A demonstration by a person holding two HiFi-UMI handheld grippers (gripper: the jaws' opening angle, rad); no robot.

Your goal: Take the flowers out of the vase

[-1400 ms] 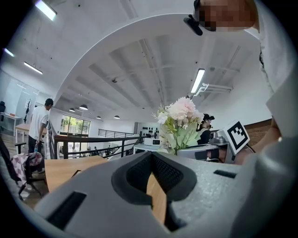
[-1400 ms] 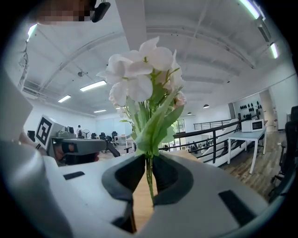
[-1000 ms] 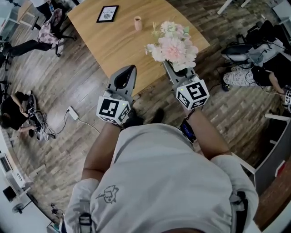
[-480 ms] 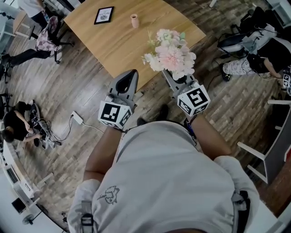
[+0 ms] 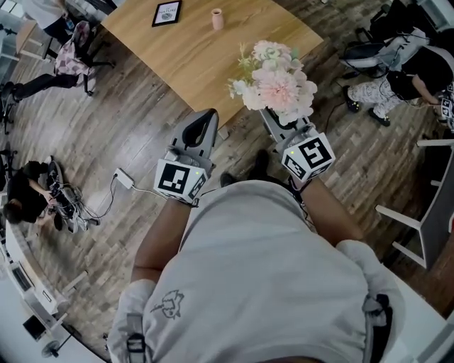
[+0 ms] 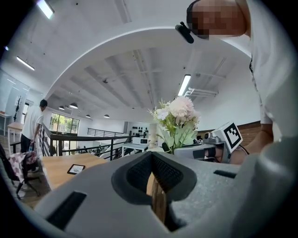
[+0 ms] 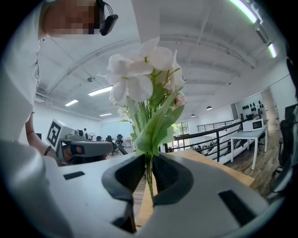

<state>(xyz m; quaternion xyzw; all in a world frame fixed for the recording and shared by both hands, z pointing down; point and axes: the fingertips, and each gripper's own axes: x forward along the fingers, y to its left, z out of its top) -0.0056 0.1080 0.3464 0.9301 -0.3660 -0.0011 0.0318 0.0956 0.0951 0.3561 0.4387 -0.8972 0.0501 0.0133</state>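
Observation:
A bunch of pale pink and white flowers [image 5: 275, 79] with green leaves stands up from my right gripper [image 5: 274, 118], which is shut on the thin green stems [image 7: 148, 174]. The bunch hangs near the wooden table's [image 5: 191, 64] near edge. A small pink vase [image 5: 217, 19] stands far back on the table, well away from both grippers. My left gripper [image 5: 206, 119] is level beside the right one, its pads [image 6: 160, 169] together with nothing between them. In the left gripper view the flowers [image 6: 176, 118] and the right gripper [image 6: 205, 151] show to the right.
A framed picture [image 5: 167, 12] lies on the table near the vase. A power strip [image 5: 124, 179] with a cable lies on the wooden floor at the left. People sit on the floor at the left [image 5: 25, 195] and at the upper right [image 5: 397, 78]. White furniture legs [image 5: 415, 234] stand at the right.
Both grippers and the bunch have drawn back from the table. The bunch, which hung over the tabletop, is now near its edge. The right gripper's hold on the stems is unchanged.

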